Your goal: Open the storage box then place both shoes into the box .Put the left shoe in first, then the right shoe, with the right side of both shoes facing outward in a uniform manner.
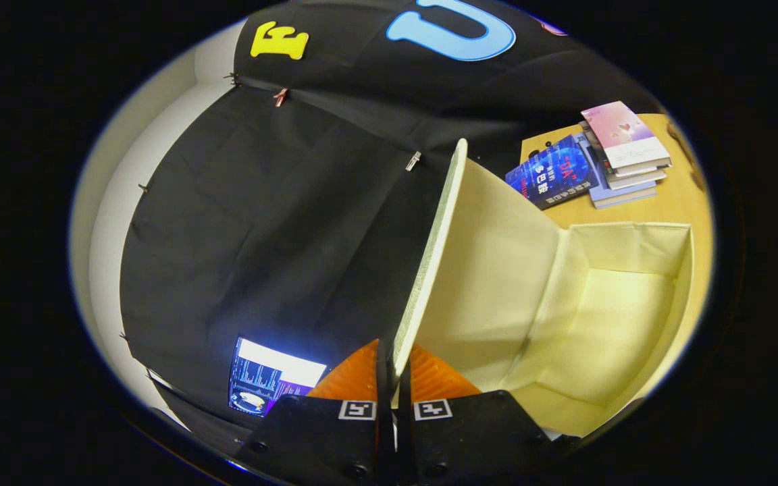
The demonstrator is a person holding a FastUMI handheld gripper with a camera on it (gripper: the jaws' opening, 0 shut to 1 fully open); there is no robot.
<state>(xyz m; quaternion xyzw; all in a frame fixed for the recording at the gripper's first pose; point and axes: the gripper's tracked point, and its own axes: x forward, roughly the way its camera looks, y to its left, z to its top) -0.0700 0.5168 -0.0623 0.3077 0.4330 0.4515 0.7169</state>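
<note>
In the gripper view, the tongs are seen closed narrowly on the edge of the lid of the storage box. Both fingers appear to press on this thin edge, one on each side, with almost no gap left between them. The lid is held raised and stands nearly upright. Its long edge runs straight away from the tongs, forward along the line of the fingers, up to its far corner.

The open box lies to the right of the lid and of the tongs. Its pale inside is shown fully; no shoe is seen in it. The box rests on a wooden tabletop. Beyond the box, on the same tabletop, a small stack of books is placed, well apart from the tongs. To the left of the lid, the black cloth of the booth wall is seen, and near the tongs a lit screen is found on the left side.

The step in hand is judged to be the opening of the box, and it seems nearly finished, since the inside is already exposed. The placing of the shoes is not yet begun. For the coming move, it matters that the lid hinges toward the left, away from the box; so the lid would probably have to be carried further left before it is released, otherwise it may fall back over the opening.
</note>
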